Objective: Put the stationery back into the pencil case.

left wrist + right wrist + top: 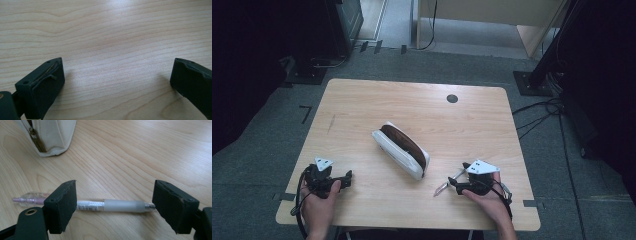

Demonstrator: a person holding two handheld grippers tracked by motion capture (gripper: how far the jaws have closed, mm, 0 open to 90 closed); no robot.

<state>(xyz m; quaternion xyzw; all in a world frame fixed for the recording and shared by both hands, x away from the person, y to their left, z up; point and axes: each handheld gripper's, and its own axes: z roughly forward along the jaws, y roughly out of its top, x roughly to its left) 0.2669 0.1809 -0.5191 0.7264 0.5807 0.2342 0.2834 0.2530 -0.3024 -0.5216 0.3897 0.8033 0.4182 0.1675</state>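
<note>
Step in hand: judging from how things lie, you are about to pick up the white translucent pen with the pink clicker end (pixel 110 205), most likely to put it into the open white fabric pencil case with the brown lining (pixel 401 149).
Pen position: it lies flat on the light wooden table (pixel 362 105) at the near right, just to the near right of the case and apart from it.
Right gripper (pixel 113 203): your jaws are spread wide with nothing between them yet; in the right gripper view the pen runs from one jaw to the other, lengthwise along the gap, its metal tip close by one jaw.
Fix before closing: as it stands, I think the jaws would meet the pen end-on, so turn your wrist until the barrel crosses the gap.
Where to pinch: aim for the frosted grip section, near the middle, so the pen hangs level.
Closing: lower until the pads straddle the barrel, then squeeze gently; a round barrel can roll away.
Left gripper (pixel 117 75): jaws spread, empty, over bare wood at the near left; you could use it to steady the case's rim.
Case: it lies on its side mid-table, zip open.
</note>
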